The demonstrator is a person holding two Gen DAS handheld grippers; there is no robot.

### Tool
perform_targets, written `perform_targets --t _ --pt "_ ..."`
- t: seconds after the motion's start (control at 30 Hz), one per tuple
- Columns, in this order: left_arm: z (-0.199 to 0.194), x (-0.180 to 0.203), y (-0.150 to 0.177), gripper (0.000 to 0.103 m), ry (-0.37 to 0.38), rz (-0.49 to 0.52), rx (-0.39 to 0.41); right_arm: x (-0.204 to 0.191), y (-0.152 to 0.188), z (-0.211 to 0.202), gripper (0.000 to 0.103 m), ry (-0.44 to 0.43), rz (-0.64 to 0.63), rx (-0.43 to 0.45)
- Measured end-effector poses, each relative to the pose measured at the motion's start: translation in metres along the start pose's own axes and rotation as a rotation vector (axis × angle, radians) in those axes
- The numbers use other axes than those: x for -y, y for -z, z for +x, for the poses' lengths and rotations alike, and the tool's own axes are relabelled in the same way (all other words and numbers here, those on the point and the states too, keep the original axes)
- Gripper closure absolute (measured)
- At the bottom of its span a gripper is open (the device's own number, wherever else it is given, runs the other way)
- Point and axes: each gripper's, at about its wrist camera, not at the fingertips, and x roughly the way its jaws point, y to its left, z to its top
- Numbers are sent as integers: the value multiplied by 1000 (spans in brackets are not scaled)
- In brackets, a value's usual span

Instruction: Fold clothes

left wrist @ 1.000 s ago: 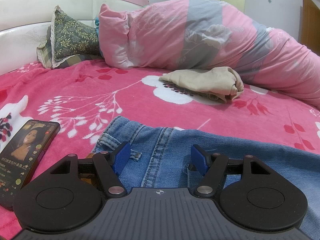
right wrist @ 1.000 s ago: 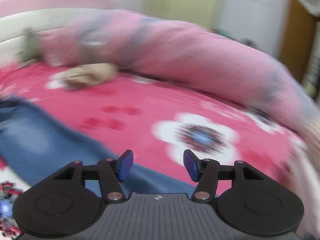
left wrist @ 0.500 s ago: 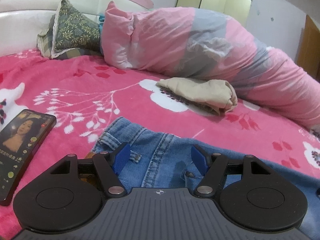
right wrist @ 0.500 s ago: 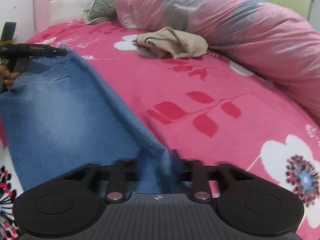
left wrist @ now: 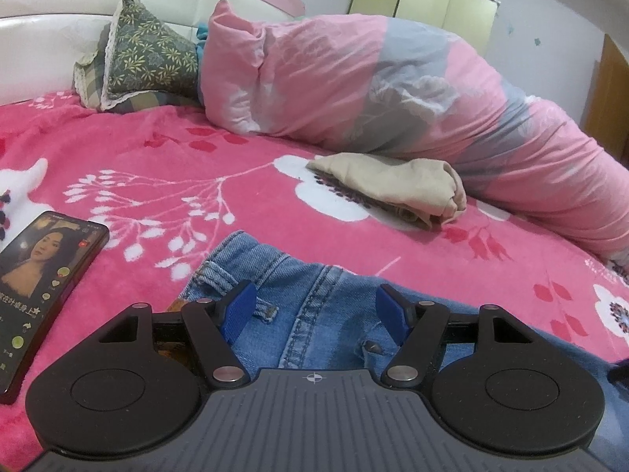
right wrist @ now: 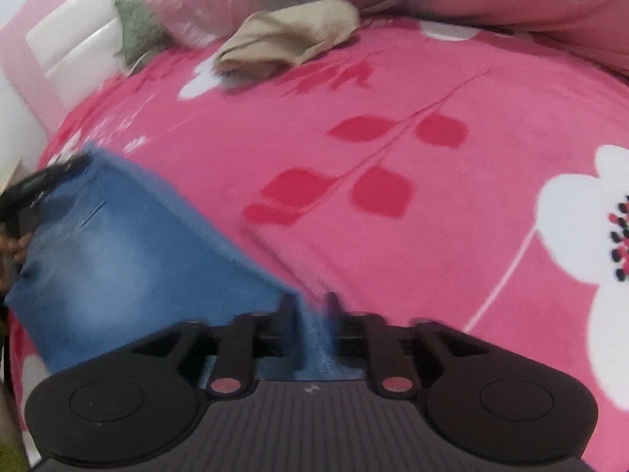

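Blue jeans (left wrist: 314,306) lie on the pink flowered bed cover (left wrist: 177,181). In the left wrist view their waistband with a belt loop sits between the blue pads of my left gripper (left wrist: 316,310), which stands open just above it. In the right wrist view my right gripper (right wrist: 310,314) is shut on the far end of the jeans (right wrist: 118,251), with denim pinched between its fingers. The left gripper (right wrist: 35,188) shows dark and blurred at the other end of the denim. A folded beige garment (left wrist: 393,188) lies further back on the bed (right wrist: 287,39).
A lit phone (left wrist: 35,275) lies on the cover at my left. A rolled pink and grey duvet (left wrist: 393,90) and a green patterned pillow (left wrist: 145,63) lie along the white headboard (left wrist: 39,59). A wardrobe (left wrist: 424,11) stands behind.
My right gripper swung over to the jeans, shut on their end and has drawn it further along the bed. My left gripper stayed open over the waistband, tilting slightly.
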Motion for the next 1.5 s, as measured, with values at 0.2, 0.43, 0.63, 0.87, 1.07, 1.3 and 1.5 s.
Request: perform_targets --t 0.2,0.43,0.63,0.87,1.07,1.3,1.5 --pt "0 0 0 35 2 -5 0 28 4 -33 65 172 191 94" --pt "0 -1 0 35 4 -15 6 -103 -20 -15 77 -16 -149 221" --pt "-5 -10 -2 37 -16 -75 36 -170 -49 69 91 -96 -218 176" --pt "-6 -27 -4 37 13 -176 34 -146 -67 94 99 13 60 147" --pt "-8 -38 -5 39 42 -236 34 -192 -68 78 99 -75 -61 159" --pt "-5 -51 -4 40 -36 -303 18 -214 -79 150 100 -1 46 130" --pt "-3 -67 -2 38 -16 -390 -3 -226 -74 92 98 50 101 235"
